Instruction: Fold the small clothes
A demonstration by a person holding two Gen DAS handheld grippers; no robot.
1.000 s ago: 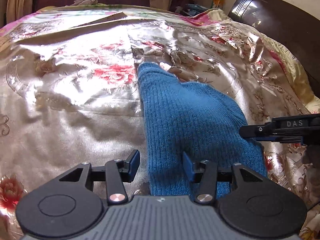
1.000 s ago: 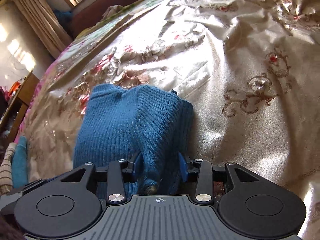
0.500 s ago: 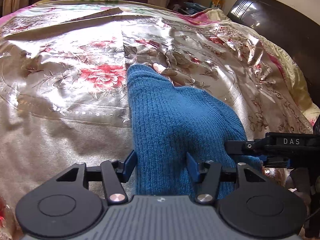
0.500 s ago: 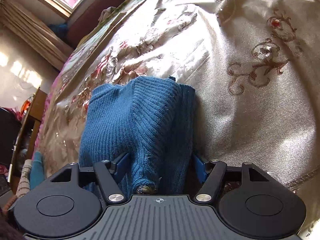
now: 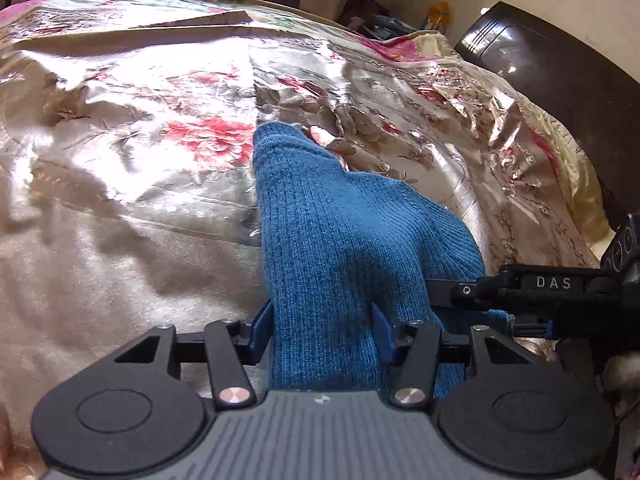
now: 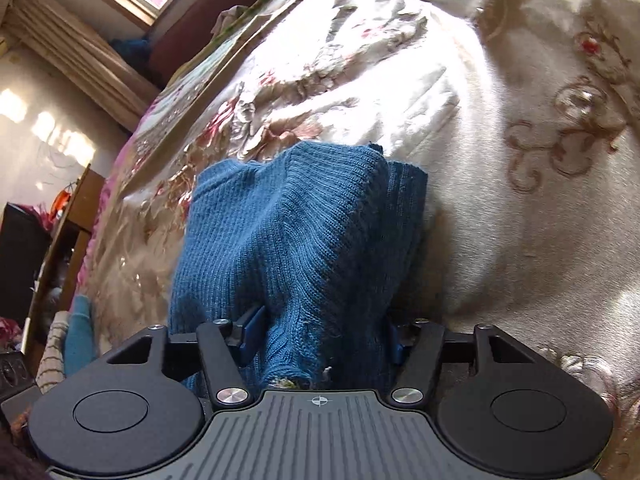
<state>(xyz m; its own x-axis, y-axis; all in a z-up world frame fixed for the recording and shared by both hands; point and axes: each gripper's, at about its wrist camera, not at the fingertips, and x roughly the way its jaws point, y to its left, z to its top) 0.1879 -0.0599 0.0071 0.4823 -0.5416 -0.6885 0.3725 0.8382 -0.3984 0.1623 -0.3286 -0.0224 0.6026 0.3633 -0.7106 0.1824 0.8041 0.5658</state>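
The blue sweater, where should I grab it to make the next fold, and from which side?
Grip the sweater at its near edge, one corner per claw, coming in low from the near side. That edge already lies between the open fingers of the left claw and right claw.

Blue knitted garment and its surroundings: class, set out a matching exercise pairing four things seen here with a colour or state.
Things:
1. knitted garment
2. bedspread
3. headboard
4. left tongs

Descriptions:
A. dark brown, glossy
B. blue, ribbed
C. jaws apart, either side of the knit
D. shiny, floral

Pairs: 1-B, 2-D, 3-A, 4-C
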